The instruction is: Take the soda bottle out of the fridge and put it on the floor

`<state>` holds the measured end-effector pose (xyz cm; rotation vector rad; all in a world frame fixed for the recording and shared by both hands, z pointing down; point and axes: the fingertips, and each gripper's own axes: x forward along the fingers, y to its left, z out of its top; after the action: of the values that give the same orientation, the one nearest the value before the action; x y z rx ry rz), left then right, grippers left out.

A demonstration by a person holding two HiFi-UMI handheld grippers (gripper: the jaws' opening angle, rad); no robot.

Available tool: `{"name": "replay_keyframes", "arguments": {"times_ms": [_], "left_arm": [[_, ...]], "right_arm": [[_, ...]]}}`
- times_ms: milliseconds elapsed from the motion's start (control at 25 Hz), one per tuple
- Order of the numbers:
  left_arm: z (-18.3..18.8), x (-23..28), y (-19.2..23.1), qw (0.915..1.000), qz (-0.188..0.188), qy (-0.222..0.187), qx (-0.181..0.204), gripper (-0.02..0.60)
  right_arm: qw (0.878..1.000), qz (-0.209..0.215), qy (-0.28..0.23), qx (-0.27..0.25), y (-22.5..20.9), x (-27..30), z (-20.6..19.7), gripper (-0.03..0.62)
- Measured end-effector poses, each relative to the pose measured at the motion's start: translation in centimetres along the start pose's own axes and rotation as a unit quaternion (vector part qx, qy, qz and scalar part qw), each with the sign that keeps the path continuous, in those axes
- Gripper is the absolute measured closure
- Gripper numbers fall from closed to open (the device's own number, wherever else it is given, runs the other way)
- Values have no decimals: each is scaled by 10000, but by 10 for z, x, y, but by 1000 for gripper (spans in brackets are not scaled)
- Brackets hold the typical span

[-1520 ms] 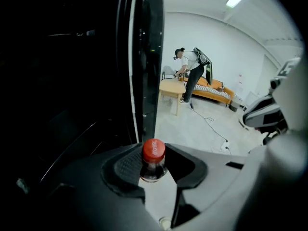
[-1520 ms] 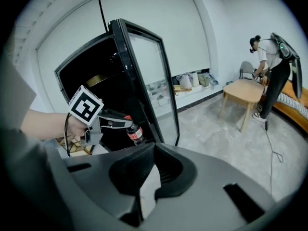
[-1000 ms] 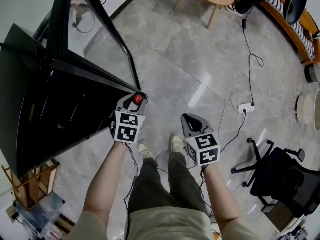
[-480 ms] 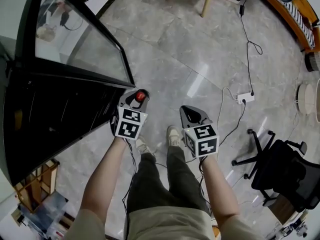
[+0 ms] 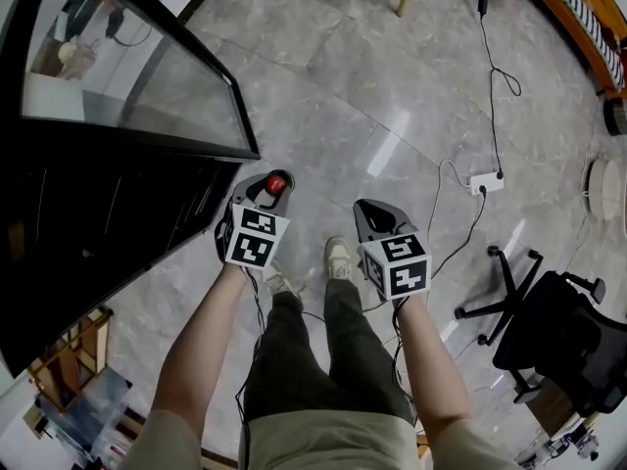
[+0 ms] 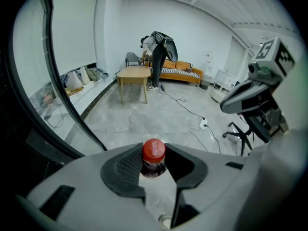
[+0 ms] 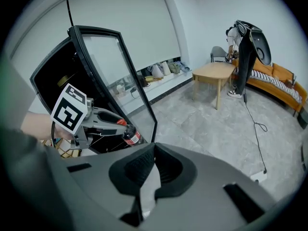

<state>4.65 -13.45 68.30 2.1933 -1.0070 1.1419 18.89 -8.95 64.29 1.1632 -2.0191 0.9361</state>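
Floor (image 5: 392, 96): grey stone-look tiles, glossy, with pale veins and light glare.
Fridge (image 5: 88, 223): a tall black box on my left. Its inside is dark, and I cannot tell what it holds.
Door (image 5: 147, 96): a thin black frame round a clear glass pane, swung open over the floor.
Chair (image 5: 549, 341): black and padded, on a star-shaped base, well off to my right.
Left tool (image 5: 263, 196): a grey plastic shell with ribbed black pads and a cube of black-and-white squares behind. It is pinching the bottle's neck just under the cap.
Right tool (image 5: 377, 221): the same grey shell, ribbed pads and cube. Its pad tips are pressed together with nothing between them. It sits level with my left tool, a little apart from it and in front of my shoes.
Bottle (image 7: 131, 135): clear plastic holding a dark drink, with a red label band and a round red cap (image 6: 153, 149). It is out of the fridge, hanging tilted from my left tool above the floor, just beside the door's lower corner.
Power strip (image 5: 485, 182): a small white block on the floor to my right, with thin dark cables running from it.
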Motion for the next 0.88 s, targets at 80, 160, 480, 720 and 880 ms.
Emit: {"name": "replay_keyframes", "arguments": {"times_ms": [80, 160, 480, 720, 880], "left_arm": [[-6, 8, -2, 9999, -8, 42, 92, 449], [-13, 17, -5, 9996, -6, 101, 270, 449], [-54, 58, -12, 9991, -114, 257, 328, 451], [-93, 94, -8, 9981, -162, 492, 327, 451], [-123, 121, -7, 9975, -261, 594, 275, 451]], "right_arm": [[10000, -31, 26, 67, -7, 7, -6, 599], [10000, -5, 54, 60, -10, 16, -11, 599], [9992, 236, 243, -200, -8, 54, -42, 597], [9973, 444, 577, 48, -7, 91, -78, 599], [9962, 457, 736, 81, -11, 114, -105, 599]]}}
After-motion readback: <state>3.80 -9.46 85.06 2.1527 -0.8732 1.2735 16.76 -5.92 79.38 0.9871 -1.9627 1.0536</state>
